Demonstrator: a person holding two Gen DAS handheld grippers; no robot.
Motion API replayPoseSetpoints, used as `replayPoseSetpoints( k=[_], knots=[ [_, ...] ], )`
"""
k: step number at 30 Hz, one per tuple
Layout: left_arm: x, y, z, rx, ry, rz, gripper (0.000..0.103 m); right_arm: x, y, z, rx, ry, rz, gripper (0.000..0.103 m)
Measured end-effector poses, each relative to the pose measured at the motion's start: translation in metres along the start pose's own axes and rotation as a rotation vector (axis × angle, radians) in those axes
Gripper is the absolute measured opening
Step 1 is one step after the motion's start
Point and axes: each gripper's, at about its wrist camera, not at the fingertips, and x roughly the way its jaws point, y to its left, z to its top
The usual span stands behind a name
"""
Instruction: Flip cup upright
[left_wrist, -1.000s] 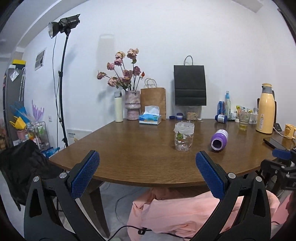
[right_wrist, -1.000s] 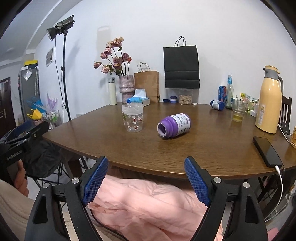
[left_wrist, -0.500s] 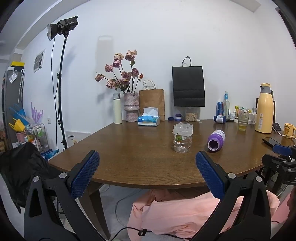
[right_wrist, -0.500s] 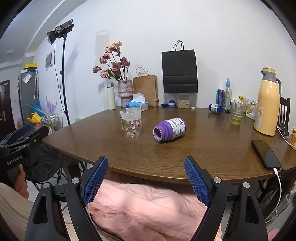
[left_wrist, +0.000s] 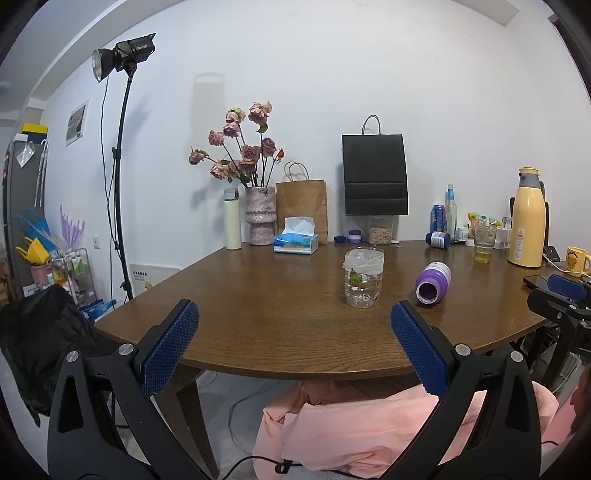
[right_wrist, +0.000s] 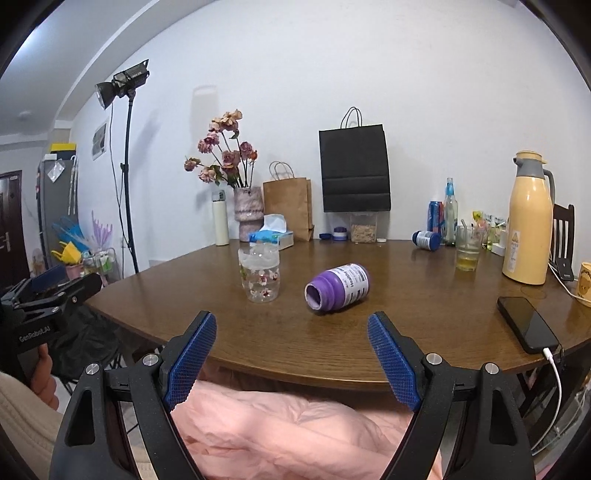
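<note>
I've drawn both grippers back; my right gripper (right_wrist: 291, 354) and left gripper (left_wrist: 295, 349) gape empty, purple cup (right_wrist: 338, 287) at twelve o'clock, unflipped.

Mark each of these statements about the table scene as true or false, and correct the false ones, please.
1. The purple cup lies on its side on the table. True.
2. The right gripper is shut on the purple cup. False: its jaws are open and empty, short of the table's near edge.
3. The clear floral cup stands to the left of the purple cup. True.
4. The phone lies beside the flower vase. False: it lies near the table's right edge, with a white cable plugged in.
5. The left gripper is open and holds nothing. True.
</note>
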Motion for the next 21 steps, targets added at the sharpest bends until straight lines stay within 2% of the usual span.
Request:
replayPoseSetpoints(
  k=[21],
  knots=[
    [0.0005,-0.0021,0.0011,-0.006,-0.001,-0.004,0.103,0.0021,0.003,-0.0008,-0.019,0.006,0.007,0.088]
  ],
)
